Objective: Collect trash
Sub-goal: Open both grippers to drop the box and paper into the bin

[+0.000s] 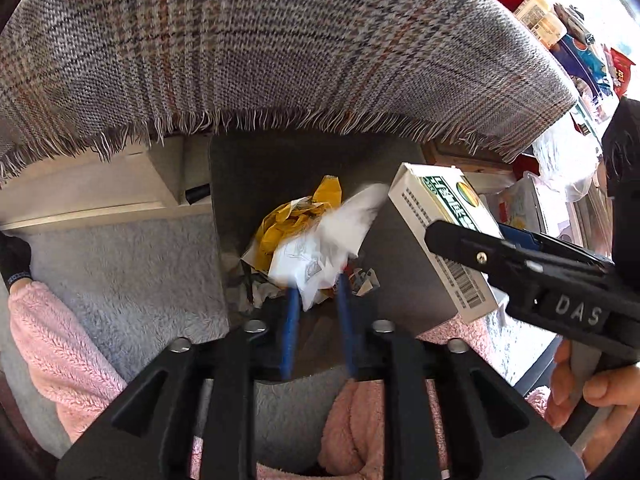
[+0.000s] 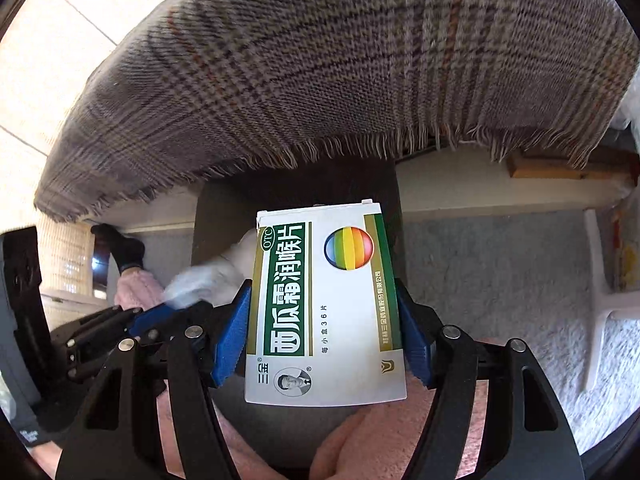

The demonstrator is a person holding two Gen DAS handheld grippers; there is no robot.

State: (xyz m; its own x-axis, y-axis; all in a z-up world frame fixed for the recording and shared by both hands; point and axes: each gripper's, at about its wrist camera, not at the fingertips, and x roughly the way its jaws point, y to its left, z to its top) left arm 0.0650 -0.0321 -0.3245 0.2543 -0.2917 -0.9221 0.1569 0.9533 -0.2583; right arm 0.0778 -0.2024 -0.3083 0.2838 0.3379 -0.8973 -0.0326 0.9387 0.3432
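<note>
My right gripper is shut on a white and green medicine box, held flat between its blue pads over a dark bin. The box and the right gripper also show at the right of the left wrist view. My left gripper has its blue fingers a little apart around a crumpled white tissue, blurred, above the bin. Yellow wrapper trash lies inside the bin. The tissue shows as a white blur left of the box.
A plaid fringed cloth hangs over a table edge above the bin. Grey fuzzy carpet lies around it. Pink-clad legs are beside and below. Snack packets and bottles crowd the upper right. A white stand is at right.
</note>
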